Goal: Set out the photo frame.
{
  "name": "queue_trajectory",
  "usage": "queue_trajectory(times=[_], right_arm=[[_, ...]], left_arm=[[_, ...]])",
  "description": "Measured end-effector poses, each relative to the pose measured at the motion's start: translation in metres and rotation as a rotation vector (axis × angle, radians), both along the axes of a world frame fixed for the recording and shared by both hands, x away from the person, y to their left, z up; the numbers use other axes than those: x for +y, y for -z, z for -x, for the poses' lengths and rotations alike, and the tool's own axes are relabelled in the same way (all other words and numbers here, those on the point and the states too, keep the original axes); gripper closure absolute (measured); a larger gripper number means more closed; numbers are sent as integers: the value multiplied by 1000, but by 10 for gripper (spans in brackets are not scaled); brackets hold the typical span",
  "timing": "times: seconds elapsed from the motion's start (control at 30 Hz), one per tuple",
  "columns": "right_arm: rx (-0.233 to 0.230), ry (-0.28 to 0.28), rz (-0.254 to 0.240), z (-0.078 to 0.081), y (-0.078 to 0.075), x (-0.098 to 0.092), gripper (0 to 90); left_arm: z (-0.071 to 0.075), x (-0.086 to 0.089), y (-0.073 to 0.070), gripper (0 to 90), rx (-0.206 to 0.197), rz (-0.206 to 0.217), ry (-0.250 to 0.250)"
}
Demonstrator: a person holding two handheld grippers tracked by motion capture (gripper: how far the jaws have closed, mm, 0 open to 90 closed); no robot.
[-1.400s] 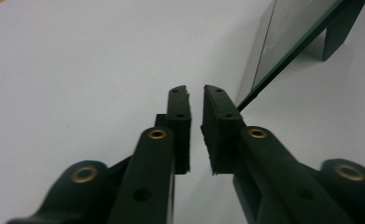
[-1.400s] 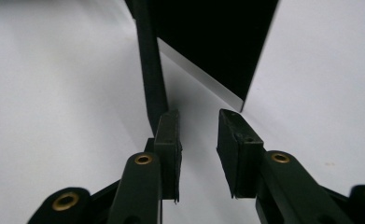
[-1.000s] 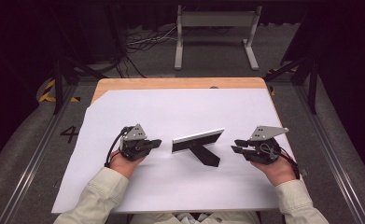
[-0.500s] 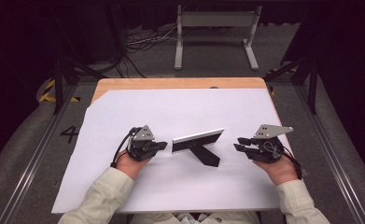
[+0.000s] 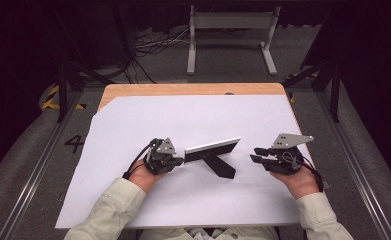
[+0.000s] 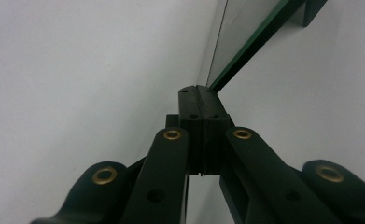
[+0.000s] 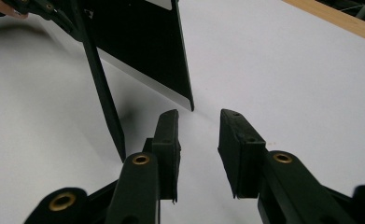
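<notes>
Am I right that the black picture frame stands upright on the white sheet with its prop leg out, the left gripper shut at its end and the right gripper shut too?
Not quite: the right gripper is open, jaws apart in the right gripper view. The rest holds: black picture frame, white sheet, left gripper shut.

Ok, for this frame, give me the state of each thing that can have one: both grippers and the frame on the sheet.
Left gripper: shut, tips at the picture frame's left end.
Right gripper: open, nothing between its jaws, short of the frame's right end.
Picture frame: upright on the white sheet, back leg folded out.
</notes>
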State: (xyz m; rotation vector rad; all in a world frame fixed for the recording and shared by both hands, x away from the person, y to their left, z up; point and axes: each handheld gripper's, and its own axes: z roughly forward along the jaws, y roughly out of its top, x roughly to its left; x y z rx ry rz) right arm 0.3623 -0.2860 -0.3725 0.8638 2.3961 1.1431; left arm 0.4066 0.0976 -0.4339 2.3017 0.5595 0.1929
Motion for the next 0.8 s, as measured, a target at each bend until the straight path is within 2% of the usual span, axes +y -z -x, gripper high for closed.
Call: queue_trajectory(times=[0.07,0.2,0.33,0.57,0.73,0.8], right_arm=[[-1,1,-1,0,0,0,675],[-1,1,0,0,0,0,671],[-1,-1,1,0,1,1,671],[0,-2,3,1,1,1,671],[-1,-2,2,1,1,1,670],[-1,-2,0,2,0,0,668]], left_arm=[[-1,0,0,900,4,1,2],[-1,-1,2,900,-4,-24,11],[-4,-3,4,900,-29,-55,12],[-8,-7,7,900,-35,-70,33],[-11,-6,9,900,-20,-70,46],[-13,-5,10,900,-2,-54,51]])
